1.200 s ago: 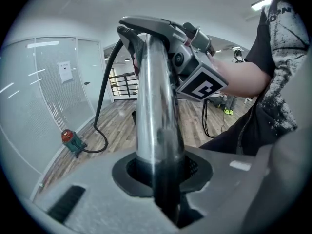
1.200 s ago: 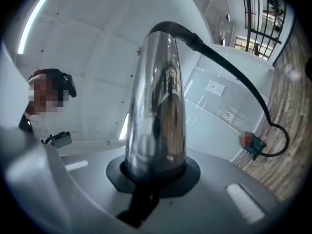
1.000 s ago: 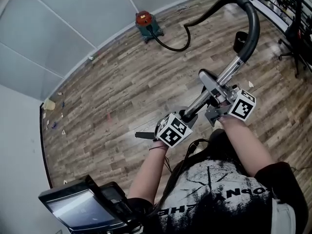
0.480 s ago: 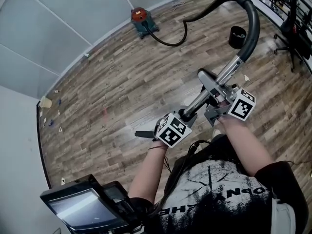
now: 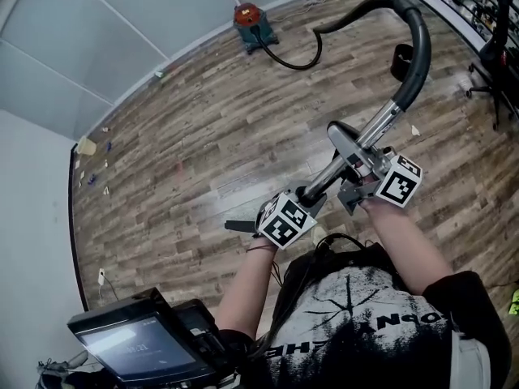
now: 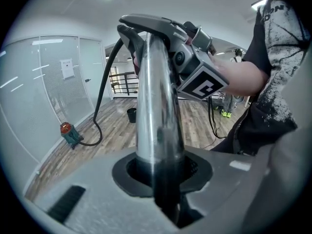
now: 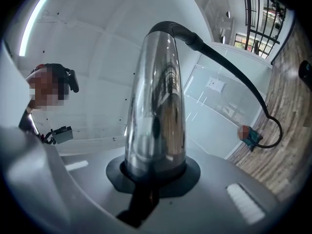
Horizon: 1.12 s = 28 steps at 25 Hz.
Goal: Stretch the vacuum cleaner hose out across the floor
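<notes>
The black T-shirt carries the only legible print: white distressed letters that look like "OPN" on its chest, with a broken "THE" lower and to the left. A screen left of the T-shirt shows pale digits too small to read. A paper sign, on the glass wall far from the T-shirt, is illegible.

Head view: from up high, looking steeply down at the wood floor.
Left gripper view: right up against the shiny tube, looking along it across the room.
Right gripper view: right against the same tube, looking up.
Shared: tube, black hose, red vacuum.
</notes>
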Tool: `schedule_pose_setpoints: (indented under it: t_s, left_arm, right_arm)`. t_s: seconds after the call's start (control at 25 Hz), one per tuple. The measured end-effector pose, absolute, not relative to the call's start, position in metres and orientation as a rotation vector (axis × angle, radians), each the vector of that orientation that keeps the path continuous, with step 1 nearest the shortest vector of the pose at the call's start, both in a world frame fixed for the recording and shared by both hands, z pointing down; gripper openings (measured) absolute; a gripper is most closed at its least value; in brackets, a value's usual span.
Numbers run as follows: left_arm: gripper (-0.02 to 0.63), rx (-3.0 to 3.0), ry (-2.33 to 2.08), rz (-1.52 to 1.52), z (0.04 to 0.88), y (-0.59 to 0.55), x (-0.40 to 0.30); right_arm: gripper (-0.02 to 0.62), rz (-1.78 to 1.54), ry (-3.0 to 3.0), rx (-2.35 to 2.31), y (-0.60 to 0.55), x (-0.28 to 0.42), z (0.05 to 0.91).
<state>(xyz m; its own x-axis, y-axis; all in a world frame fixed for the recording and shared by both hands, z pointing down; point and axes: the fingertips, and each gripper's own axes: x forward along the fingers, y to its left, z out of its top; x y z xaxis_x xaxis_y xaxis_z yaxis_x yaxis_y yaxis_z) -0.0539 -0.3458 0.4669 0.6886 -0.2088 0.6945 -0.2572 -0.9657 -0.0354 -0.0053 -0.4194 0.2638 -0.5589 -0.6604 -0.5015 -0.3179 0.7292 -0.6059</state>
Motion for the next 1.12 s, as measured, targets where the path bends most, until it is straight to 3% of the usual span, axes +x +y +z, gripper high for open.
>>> schedule_pose_setpoints:
  t_s: [0.2, 0.64, 1.12]
  left_arm:
    - [0.086, 2.796, -0.465, 1.151, 0.479, -0.265, -0.026]
    - [0.087, 2.729, -0.464, 1.116, 0.453, -0.218, -0.024]
    - [0.087, 2.797, -0.316, 1.159, 0.469, -0.096, -0.1]
  right_arm:
    - [0.049, -0.626, 2.201, -0.668, -0.342, 0.02, 0.278]
    - [0.049, -0.73, 2.206, -0.656, -0.311, 0.017, 0.26]
    - [0.049, -0.646, 2.142, -0.774, -0.18, -0.046, 0.272]
